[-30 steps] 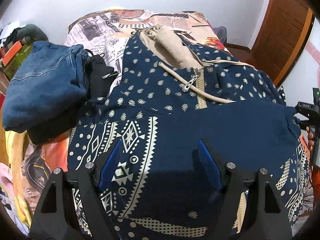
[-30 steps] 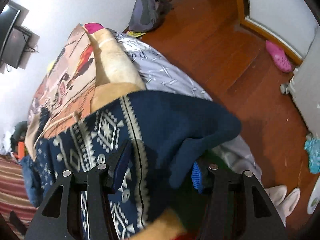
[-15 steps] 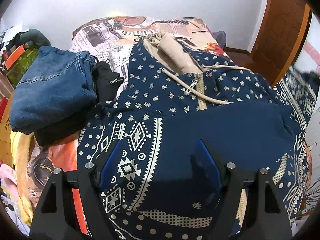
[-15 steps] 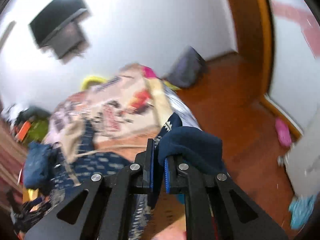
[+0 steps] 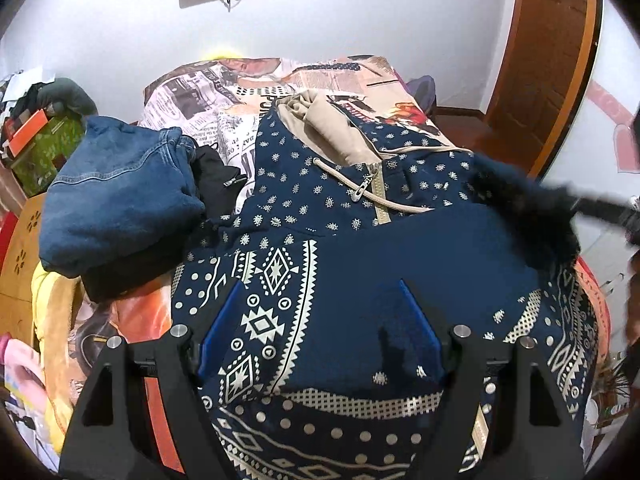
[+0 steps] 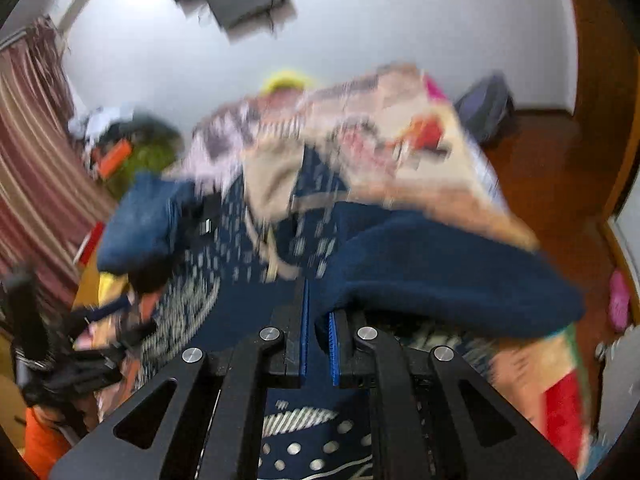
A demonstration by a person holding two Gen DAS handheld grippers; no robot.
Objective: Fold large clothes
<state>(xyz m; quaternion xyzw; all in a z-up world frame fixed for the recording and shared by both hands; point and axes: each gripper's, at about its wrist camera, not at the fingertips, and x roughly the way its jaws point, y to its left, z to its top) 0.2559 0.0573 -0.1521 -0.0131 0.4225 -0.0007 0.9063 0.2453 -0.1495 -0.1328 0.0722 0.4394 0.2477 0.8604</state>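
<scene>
A navy patterned hoodie (image 5: 320, 216) with a beige hood and zip lies spread on the bed. My left gripper (image 5: 320, 304) is open and hovers just above its lower front. My right gripper (image 6: 318, 308) is shut on the hoodie's plain navy sleeve cuff (image 6: 440, 276) and holds it lifted above the garment. In the left wrist view the lifted sleeve (image 5: 520, 204) and the right gripper behind it show blurred at the right edge. The right wrist view is motion-blurred.
Folded blue jeans (image 5: 116, 196) on black clothing lie left of the hoodie. The bed has a newspaper-print cover (image 5: 208, 92). A green box (image 5: 44, 148) stands at far left. A wooden door (image 5: 552, 52) and wood floor are to the right.
My right gripper closed on the sleeve cuff, lifted it off the bed's right edge and swings it leftward over the hoodie. My left gripper stays open and pulled back slightly.
</scene>
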